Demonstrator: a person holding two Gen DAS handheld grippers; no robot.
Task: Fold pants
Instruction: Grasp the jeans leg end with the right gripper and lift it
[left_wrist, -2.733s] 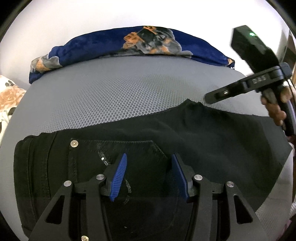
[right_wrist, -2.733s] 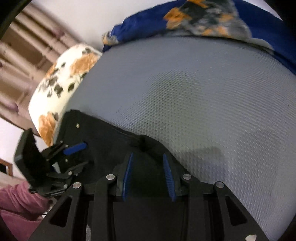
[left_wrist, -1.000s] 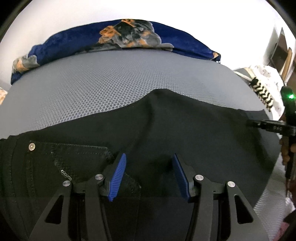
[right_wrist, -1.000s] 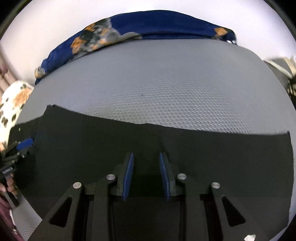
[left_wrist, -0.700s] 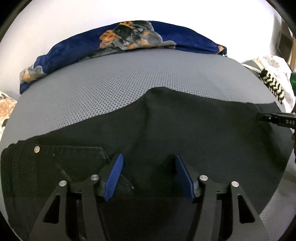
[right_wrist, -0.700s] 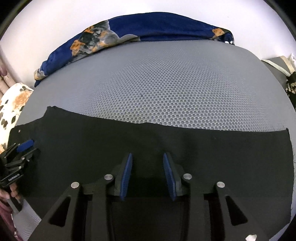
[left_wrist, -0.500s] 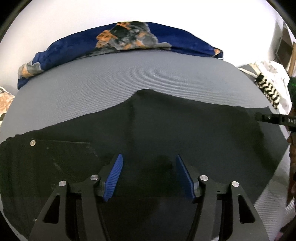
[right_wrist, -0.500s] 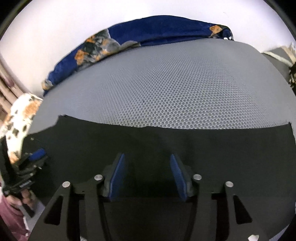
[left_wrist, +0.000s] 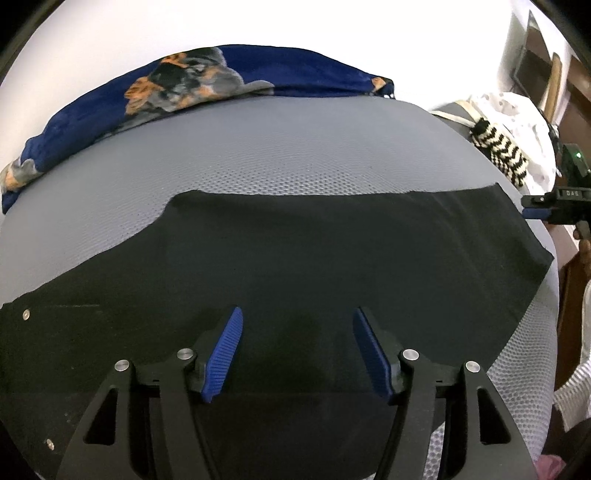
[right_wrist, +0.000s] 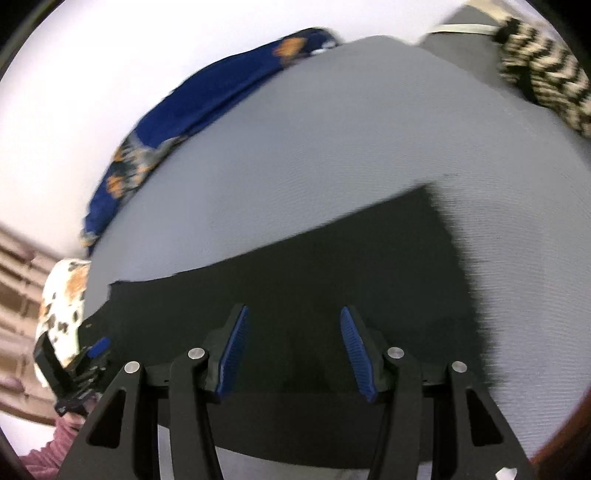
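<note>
Black pants (left_wrist: 295, 266) lie flat on a grey mesh bed cover (left_wrist: 258, 155), folded lengthwise, waist with rivets at the left, leg hem at the right. My left gripper (left_wrist: 297, 350) is open and empty above the middle of the pants. My right gripper (right_wrist: 293, 347) is open and empty above the leg end of the pants (right_wrist: 332, 280). The right gripper also shows at the far right of the left wrist view (left_wrist: 546, 211), beside the hem. The left gripper shows at the lower left of the right wrist view (right_wrist: 88, 363).
A blue patterned blanket (left_wrist: 184, 85) lies along the far edge of the bed by the white wall. A black-and-cream zigzag cloth (left_wrist: 498, 147) lies at the right end. A floral pillow (right_wrist: 62, 302) sits at the left end.
Both grippers opened wider and let go of the pants, which now lie flatter. The right wrist view swung toward the hem end; the left moved right along the pants.
</note>
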